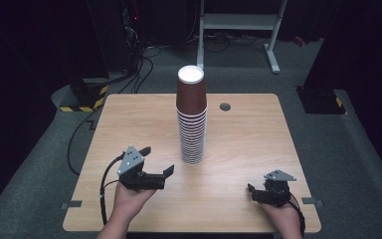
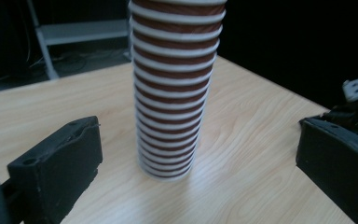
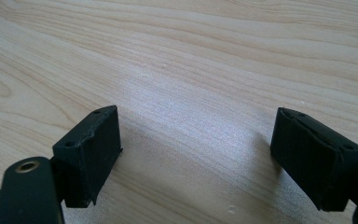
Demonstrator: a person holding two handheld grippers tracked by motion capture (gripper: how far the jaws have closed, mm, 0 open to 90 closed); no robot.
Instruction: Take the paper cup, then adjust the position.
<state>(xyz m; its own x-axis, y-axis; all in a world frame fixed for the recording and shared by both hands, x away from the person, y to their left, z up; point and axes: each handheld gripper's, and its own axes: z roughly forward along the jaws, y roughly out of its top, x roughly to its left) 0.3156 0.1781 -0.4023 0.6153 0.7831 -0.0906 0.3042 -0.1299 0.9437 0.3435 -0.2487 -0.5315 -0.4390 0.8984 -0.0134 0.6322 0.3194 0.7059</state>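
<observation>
- Stack of brown paper cups (image 2: 175, 88) with white rims stands upright on the light wooden table (image 2: 270, 154), centred ahead.
- Left gripper (image 2: 193, 158): black jaws wide apart, nothing between them.
- Grey metal frame (image 2: 74, 35) stands beyond the table's far edge.

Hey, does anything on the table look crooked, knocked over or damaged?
Nothing stands out. The stack of brown paper cups stands upright on the wooden table, rims evenly nested. Both grippers, left and right, are open and clear of it.
</observation>
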